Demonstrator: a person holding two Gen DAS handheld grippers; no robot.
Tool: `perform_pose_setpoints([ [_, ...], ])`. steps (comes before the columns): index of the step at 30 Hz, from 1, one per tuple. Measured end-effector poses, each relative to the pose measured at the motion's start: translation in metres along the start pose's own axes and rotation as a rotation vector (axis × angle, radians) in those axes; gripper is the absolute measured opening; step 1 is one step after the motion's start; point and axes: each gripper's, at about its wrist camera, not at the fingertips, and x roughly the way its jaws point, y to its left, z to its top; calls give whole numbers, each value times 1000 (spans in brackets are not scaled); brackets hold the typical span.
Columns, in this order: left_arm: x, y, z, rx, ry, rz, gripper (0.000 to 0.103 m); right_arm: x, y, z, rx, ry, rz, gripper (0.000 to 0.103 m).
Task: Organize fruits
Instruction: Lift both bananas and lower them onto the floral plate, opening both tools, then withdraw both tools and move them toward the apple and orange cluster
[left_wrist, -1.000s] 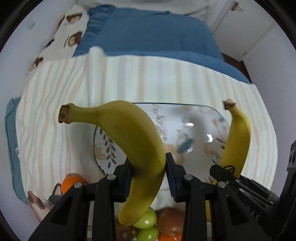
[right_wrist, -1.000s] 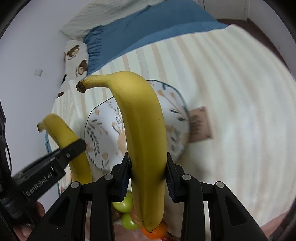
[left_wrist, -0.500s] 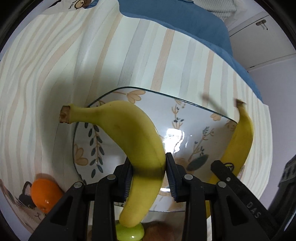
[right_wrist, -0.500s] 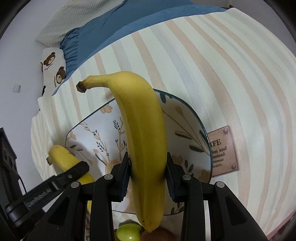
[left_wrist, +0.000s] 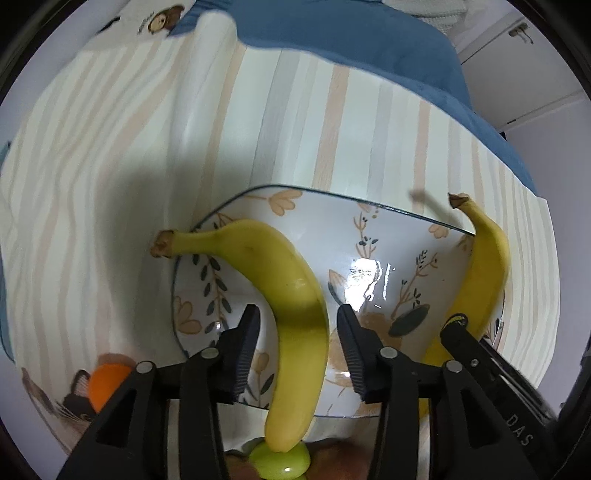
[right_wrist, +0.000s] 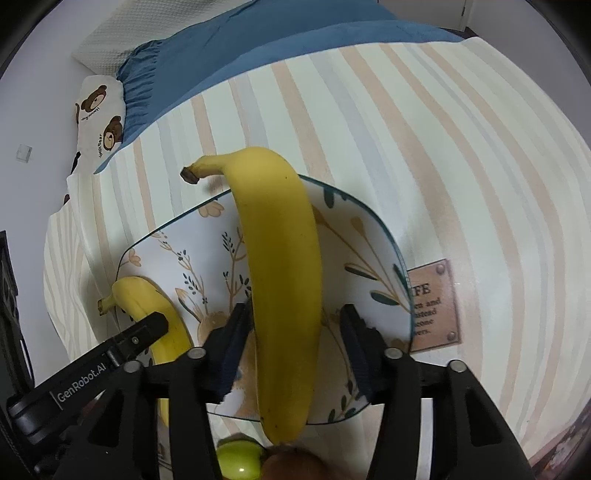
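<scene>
Striped bedspread (right_wrist: 424, 147), blue quilt (right_wrist: 258, 48), bear pillow (right_wrist: 98, 110)

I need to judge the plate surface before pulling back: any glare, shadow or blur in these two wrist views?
Left wrist view: bright glare patch on the plate, a dark shadow on the striped cloth to the left, blurred blue bedding at top. Right wrist view: even light, no glare on the plate, sharp label; fisheye bends the stripes in both.

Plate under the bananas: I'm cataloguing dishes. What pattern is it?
White plate, dark rim, tan flowers, dark leaves; clearest in right wrist view.
</scene>
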Motion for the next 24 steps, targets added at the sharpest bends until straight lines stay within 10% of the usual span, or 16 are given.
perform_pose_setpoints([
  [13, -66, 14, -38, 104, -165, 115, 99, -45, 5, -38, -208, -70, -55, 99],
  [24, -106, 19, -94, 132, -308, 136, 100, -98, 14, -83, -270, -169, -62, 100],
])
